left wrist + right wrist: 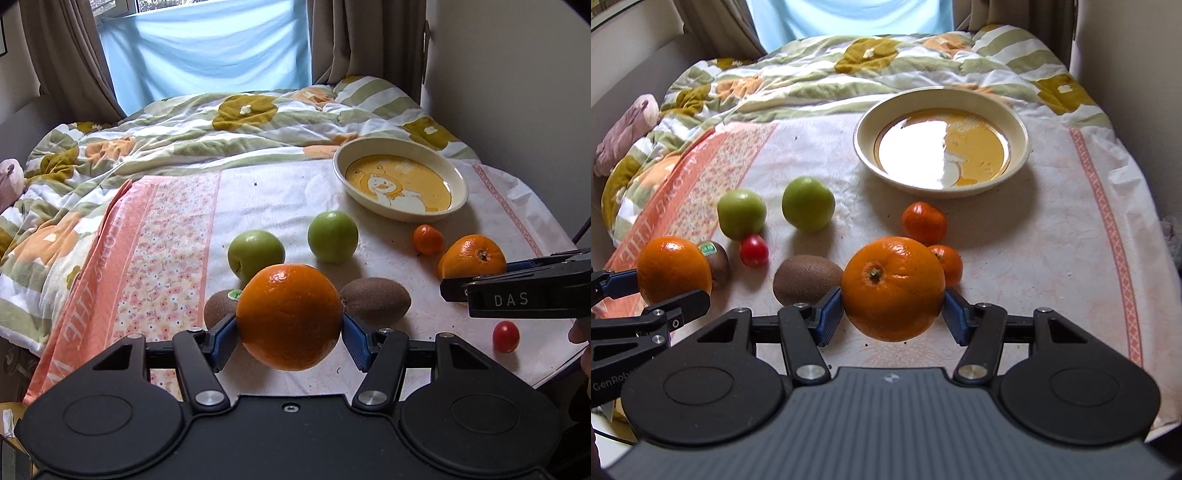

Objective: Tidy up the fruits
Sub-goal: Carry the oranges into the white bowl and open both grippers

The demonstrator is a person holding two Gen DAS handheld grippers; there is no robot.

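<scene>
Two oranges [289, 316] [893, 288] gripped, one in each gripper's [289, 338] [893, 312] jaws; best carried level to the plate [1015, 122] at twelve o'clock, released low.

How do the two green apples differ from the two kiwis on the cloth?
The green apples are smooth, round and bright green; the kiwis are fuzzy, oval and brown. The apples lie farther back, nearer the bowl; the kiwis lie closer to the cameras. One kiwi bears a sticker; no sticker shows on either apple. All four rest ungripped on the cloth.
</scene>
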